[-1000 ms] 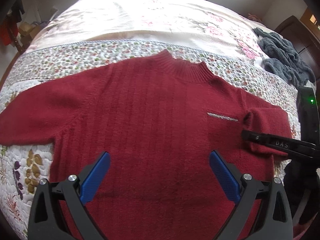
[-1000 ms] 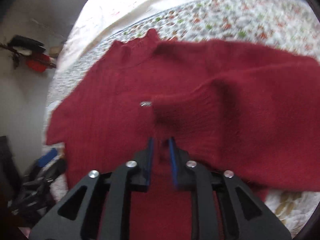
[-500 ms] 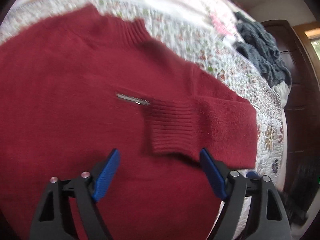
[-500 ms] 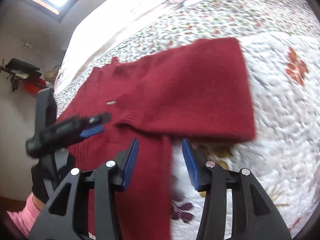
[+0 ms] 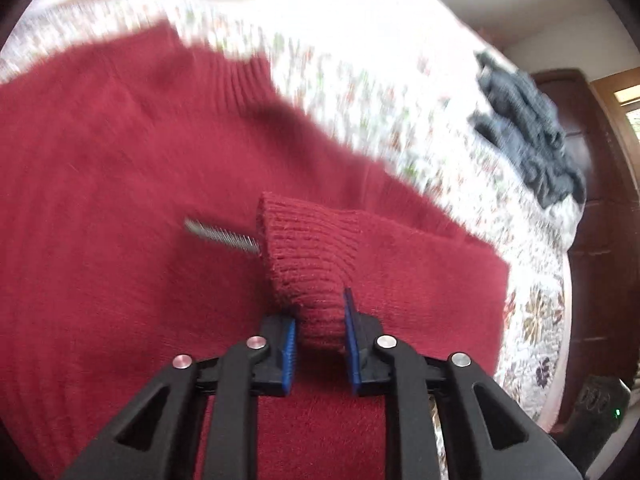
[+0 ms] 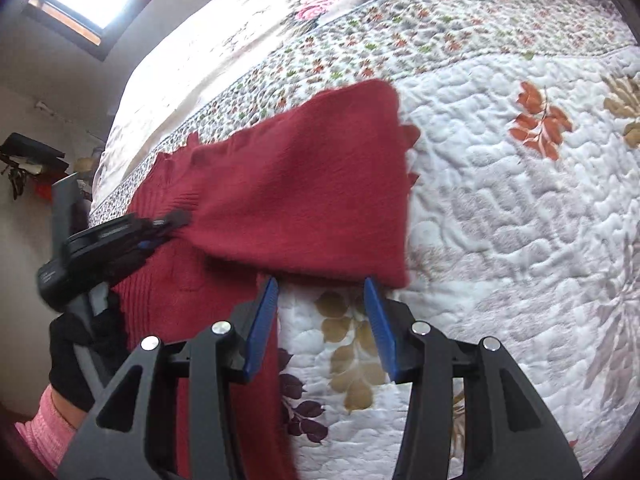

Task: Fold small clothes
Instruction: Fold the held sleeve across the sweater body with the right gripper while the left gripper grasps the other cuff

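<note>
Left wrist: hand-held gripper now clamps cuff.

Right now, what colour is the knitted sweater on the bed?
Dark red knitted sweater; clearest in the left wrist view.

Bright daylight comes from a window at upper left of the right wrist view. The far bed is washed out white. Left wrist view is motion-blurred; fisheye bends and darkens all edges.
</note>
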